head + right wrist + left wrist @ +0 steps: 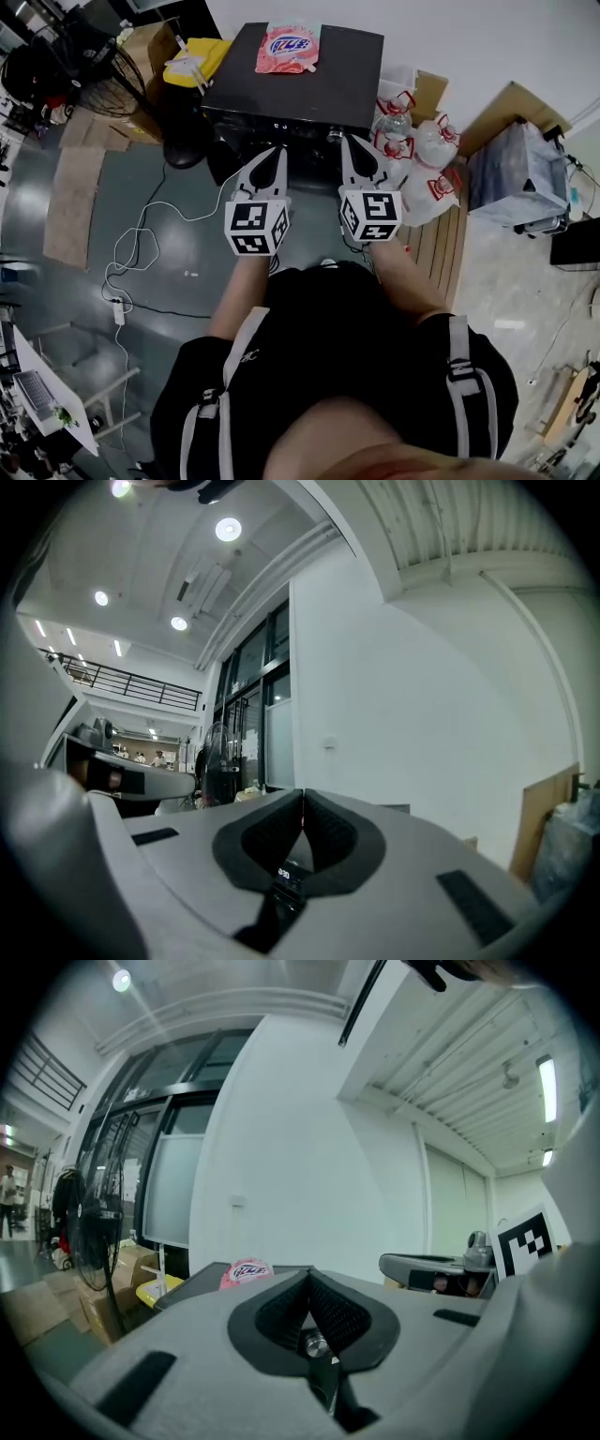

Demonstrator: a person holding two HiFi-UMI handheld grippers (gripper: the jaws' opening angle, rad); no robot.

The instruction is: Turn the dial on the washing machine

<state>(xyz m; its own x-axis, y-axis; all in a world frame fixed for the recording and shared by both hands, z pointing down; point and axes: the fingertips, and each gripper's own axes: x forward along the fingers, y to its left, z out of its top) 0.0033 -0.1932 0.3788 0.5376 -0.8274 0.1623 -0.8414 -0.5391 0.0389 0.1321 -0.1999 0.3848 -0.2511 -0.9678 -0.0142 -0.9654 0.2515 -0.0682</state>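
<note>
Shut tight and empty: left gripper (278, 152) and right gripper (346, 142). Straight ahead at 12 o'clock, just past both tips, the washing machine (300, 84). On its front edge, likely the dial (333, 134), nearest the right gripper.

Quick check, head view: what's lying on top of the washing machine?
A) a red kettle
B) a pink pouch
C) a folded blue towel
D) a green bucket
B: a pink pouch lies flat near the back edge of the dark washing machine lid, and nothing else sits on it.
</note>
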